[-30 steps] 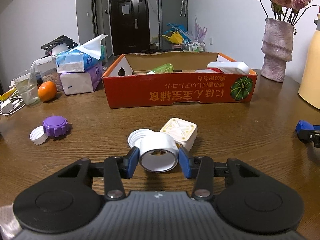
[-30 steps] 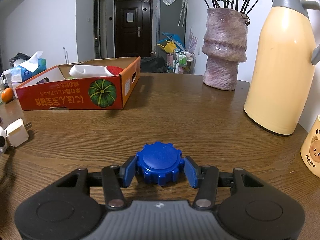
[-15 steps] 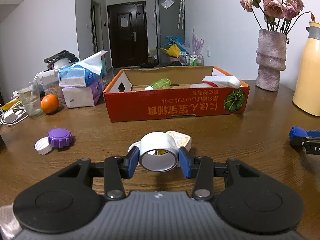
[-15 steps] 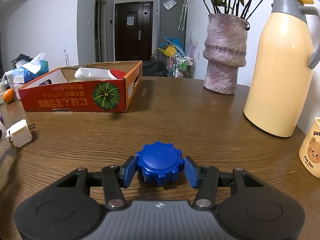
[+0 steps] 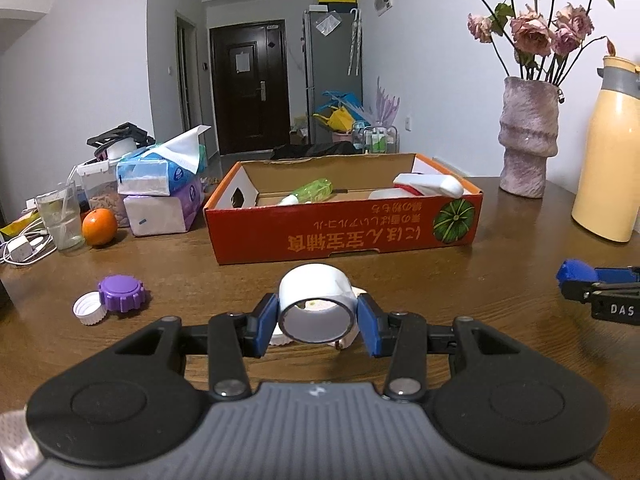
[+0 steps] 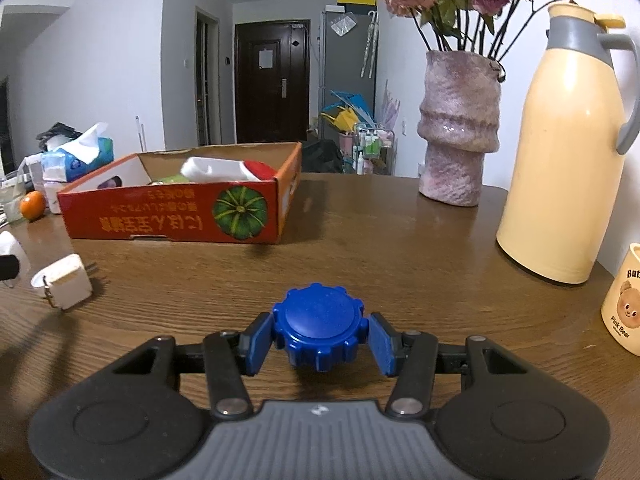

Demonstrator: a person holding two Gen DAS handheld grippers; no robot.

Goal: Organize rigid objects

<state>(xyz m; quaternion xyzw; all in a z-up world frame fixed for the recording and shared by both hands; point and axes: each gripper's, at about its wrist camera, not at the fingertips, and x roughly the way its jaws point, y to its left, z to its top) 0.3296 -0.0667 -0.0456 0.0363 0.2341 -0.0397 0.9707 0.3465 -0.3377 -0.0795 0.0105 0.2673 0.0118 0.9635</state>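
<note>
Orange box (image 5: 344, 236) far across the desk (image 6: 380, 248) already has some stuff, left hand-held gripper (image 5: 317, 320) clamps a white cap (image 5: 316, 304), right hand-held gripper (image 6: 320, 340) a blue cap (image 6: 319, 332), purple lid (image 5: 120, 293) waits near left.

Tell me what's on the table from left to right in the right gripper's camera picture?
orange → tissue box → red cardboard box → blue cap in the right gripper → vase → yellow thermos → bear mug
</note>
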